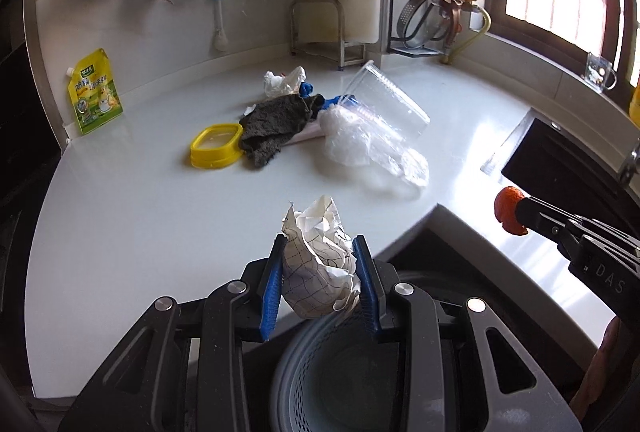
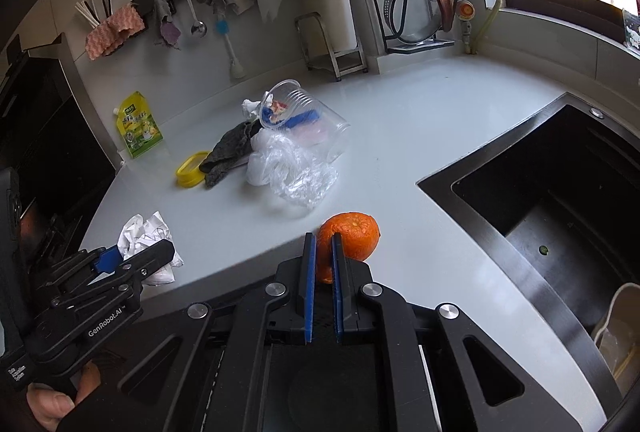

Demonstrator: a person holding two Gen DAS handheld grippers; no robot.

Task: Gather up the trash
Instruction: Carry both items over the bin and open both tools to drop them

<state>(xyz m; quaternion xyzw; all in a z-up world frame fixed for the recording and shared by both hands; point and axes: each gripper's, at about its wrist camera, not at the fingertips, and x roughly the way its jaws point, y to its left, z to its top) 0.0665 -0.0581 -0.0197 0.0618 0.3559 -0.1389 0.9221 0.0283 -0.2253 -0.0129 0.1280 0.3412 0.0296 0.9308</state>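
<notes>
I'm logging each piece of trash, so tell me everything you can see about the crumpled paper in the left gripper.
The crumpled paper is a white wad, partly printed with a thin dark grid and some scribbled lines. It looks like light, creased paper, bunched into a loose ball. The left gripper holds it off the counter, the blue pads pressing on both sides, its top sticking out past the fingertips. Below it sits a grey perforated basket.

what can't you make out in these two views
- Bin, left wrist view: the left gripper and its crumpled paper cover the top; contents unseen.
- Orange peel, right wrist view: the right gripper hides the pinched part.
- Clear cup: contents too small.
- Sink: bottom too dark.
</notes>
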